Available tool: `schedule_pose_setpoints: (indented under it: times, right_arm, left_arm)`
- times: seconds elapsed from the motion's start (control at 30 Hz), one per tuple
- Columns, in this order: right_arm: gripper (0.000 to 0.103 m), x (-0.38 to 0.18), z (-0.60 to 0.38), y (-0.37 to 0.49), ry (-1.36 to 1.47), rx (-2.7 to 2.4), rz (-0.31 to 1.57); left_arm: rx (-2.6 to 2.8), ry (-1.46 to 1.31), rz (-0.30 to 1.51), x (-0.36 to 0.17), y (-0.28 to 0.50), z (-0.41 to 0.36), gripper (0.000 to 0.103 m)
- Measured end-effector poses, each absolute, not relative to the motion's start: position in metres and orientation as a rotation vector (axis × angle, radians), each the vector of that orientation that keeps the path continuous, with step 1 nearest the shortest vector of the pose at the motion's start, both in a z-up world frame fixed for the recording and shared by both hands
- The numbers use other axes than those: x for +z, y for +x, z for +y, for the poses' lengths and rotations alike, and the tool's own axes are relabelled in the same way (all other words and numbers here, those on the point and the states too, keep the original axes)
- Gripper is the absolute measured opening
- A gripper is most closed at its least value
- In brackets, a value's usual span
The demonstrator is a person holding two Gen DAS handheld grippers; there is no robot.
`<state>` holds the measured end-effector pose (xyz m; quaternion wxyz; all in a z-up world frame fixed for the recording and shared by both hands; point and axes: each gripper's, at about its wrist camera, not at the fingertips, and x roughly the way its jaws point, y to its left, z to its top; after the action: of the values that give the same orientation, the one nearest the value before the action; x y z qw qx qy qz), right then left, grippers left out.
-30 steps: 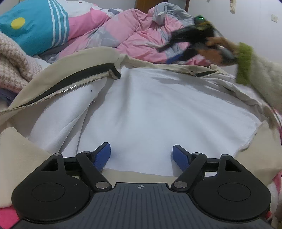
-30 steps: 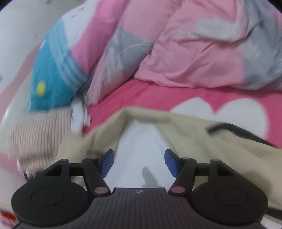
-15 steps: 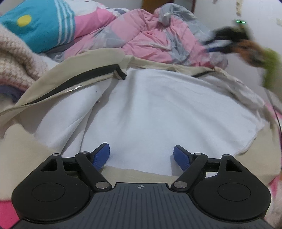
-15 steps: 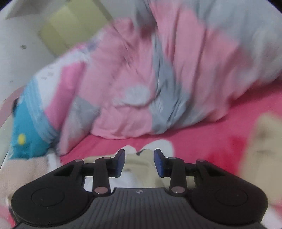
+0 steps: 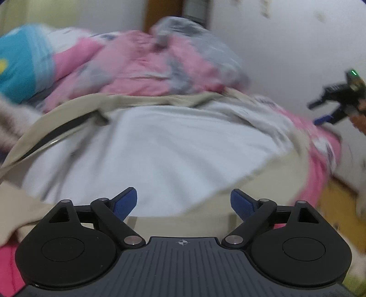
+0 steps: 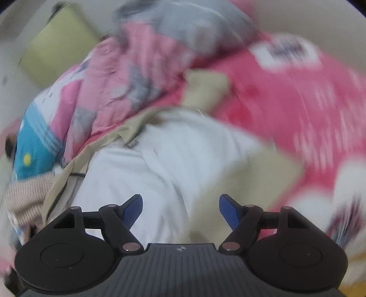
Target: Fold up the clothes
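one jacket (image 5: 173, 148), two claws (image 5: 183, 203), one quilt (image 5: 146, 66)

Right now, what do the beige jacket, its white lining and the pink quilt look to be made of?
Beige jacket: matte woven shell, likely cotton or a blend; a metal zipper glints at its edge.
White lining: soft, matte, fleece-like; blur hides any nap.
Pink quilt: thin printed fabric over padding, judging by its puffy creases.

A bed covered by a pink sheet (image 6: 308, 96) lies ahead of the tool, with a rumpled pink-and-grey quilt (image 5: 160, 68) heaped at its far side. Beyond stand a white wall (image 5: 286, 41) and a brown door (image 5: 157, 11).
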<state>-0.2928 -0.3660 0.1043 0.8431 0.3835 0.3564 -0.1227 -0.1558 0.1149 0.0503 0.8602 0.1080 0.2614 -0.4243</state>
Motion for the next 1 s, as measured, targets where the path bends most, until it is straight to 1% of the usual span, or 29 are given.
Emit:
schedule_pose_setpoints:
  times: [0.03, 0.07, 0.13, 0.17, 0.23, 0.3, 0.37, 0.4, 0.5, 0.53, 0.57, 0.63, 0.7, 0.73, 0.77, 0.8, 0.9, 1.0]
  right_arm:
    - [0.076, 0.091, -0.367, -0.305, 0.848, -0.276, 0.733]
    - [0.076, 0.081, -0.368, -0.313, 0.873, -0.292, 0.718]
    - [0.076, 0.060, -0.369, -0.317, 0.904, -0.333, 0.712]
    - [0.074, 0.051, -0.371, -0.316, 0.904, -0.358, 0.718]
    - [0.072, 0.038, -0.373, -0.313, 0.923, -0.383, 0.685]
    - [0.071, 0.032, -0.375, -0.311, 0.952, -0.383, 0.633]
    - [0.066, 0.028, -0.378, -0.312, 0.991, -0.383, 0.584]
    - [0.063, 0.026, -0.379, -0.315, 1.021, -0.378, 0.555]
    - [0.050, 0.019, -0.387, -0.319, 1.103, -0.361, 0.481]
    - [0.043, 0.016, -0.391, -0.320, 1.125, -0.366, 0.461]
    - [0.041, 0.013, -0.394, -0.319, 1.144, -0.361, 0.442]
    - [0.040, 0.007, -0.399, -0.318, 1.174, -0.353, 0.419]
    - [0.039, 0.003, -0.400, -0.314, 1.192, -0.340, 0.398]
    - [0.035, 0.002, -0.399, -0.312, 1.196, -0.323, 0.382]
    - [0.027, 0.001, -0.399, -0.310, 1.199, -0.307, 0.367]
    - [0.026, 0.001, -0.399, -0.309, 1.197, -0.300, 0.363]
    - [0.026, 0.001, -0.400, -0.306, 1.190, -0.291, 0.362]
    - [0.028, -0.006, -0.403, -0.304, 1.219, -0.296, 0.379]
  left_arm:
    - [-0.916, 0.288, 0.528, 0.049, -0.166, 0.107, 0.097]
    - [-0.940, 0.357, 0.497, 0.048, -0.177, 0.099, 0.098]
    - [-0.972, 0.506, 0.424, 0.041, -0.198, 0.084, 0.098]
    - [-0.974, 0.562, 0.397, 0.037, -0.204, 0.077, 0.098]
    - [-0.969, 0.643, 0.354, 0.030, -0.213, 0.065, 0.097]
    - [-0.965, 0.659, 0.331, 0.027, -0.214, 0.059, 0.097]
    - [-0.967, 0.651, 0.333, 0.027, -0.212, 0.054, 0.093]
    - [-0.972, 0.650, 0.335, 0.027, -0.211, 0.051, 0.090]
    - [-0.993, 0.665, 0.332, 0.027, -0.212, 0.045, 0.082]
    - [-1.002, 0.667, 0.336, 0.028, -0.212, 0.043, 0.079]
    - [-1.014, 0.665, 0.344, 0.029, -0.212, 0.043, 0.076]
    - [-1.041, 0.652, 0.367, 0.032, -0.211, 0.042, 0.062]
    - [-1.072, 0.620, 0.400, 0.033, -0.208, 0.044, 0.055]
    - [-1.087, 0.591, 0.424, 0.034, -0.206, 0.046, 0.048]
    - [-1.101, 0.549, 0.457, 0.037, -0.202, 0.048, 0.044]
    - [-1.110, 0.503, 0.488, 0.039, -0.198, 0.051, 0.041]
    - [-1.088, 0.413, 0.520, 0.046, -0.189, 0.059, 0.041]
    - [-1.049, 0.457, 0.509, 0.044, -0.191, 0.057, 0.044]
